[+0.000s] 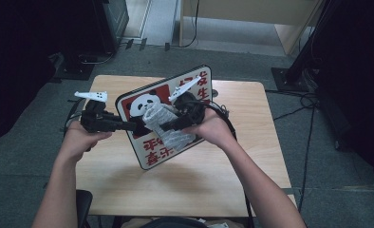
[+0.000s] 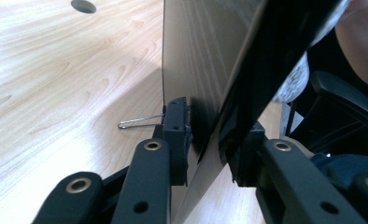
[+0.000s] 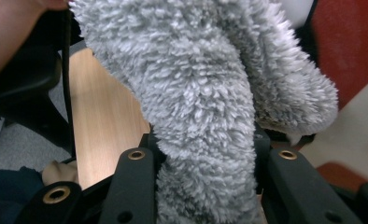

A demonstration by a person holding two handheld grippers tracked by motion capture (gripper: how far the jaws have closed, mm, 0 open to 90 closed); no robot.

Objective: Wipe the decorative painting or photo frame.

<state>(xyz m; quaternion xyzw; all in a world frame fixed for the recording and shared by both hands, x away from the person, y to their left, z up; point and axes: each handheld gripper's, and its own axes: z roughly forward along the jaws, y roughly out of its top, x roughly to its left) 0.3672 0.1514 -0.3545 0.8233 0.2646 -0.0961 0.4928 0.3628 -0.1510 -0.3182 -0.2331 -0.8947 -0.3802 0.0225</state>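
A sign board [image 1: 153, 154] with a panda picture and red characters is held tilted above the wooden table [image 1: 251, 156]. My left gripper [image 1: 136, 126] grips its left edge; in the left gripper view the pads of the left gripper [image 2: 210, 144] press on both faces of the board [image 2: 196, 60]. A grey fluffy cloth [image 1: 168, 127] lies against the board's front. My right gripper [image 1: 175, 124] is shut on it. In the right gripper view the cloth [image 3: 201, 93] bulges up between the jaws of the right gripper [image 3: 203, 158], with the red of the board [image 3: 345, 42] behind it.
A thin wire loop [image 2: 140, 121] sticks out beside the left jaw, over the table [image 2: 56, 93]. The table has a round cable hole [image 2: 83, 6]. Grey floor surrounds the table, with a black stand base [image 1: 289, 76] and cables at the far right.
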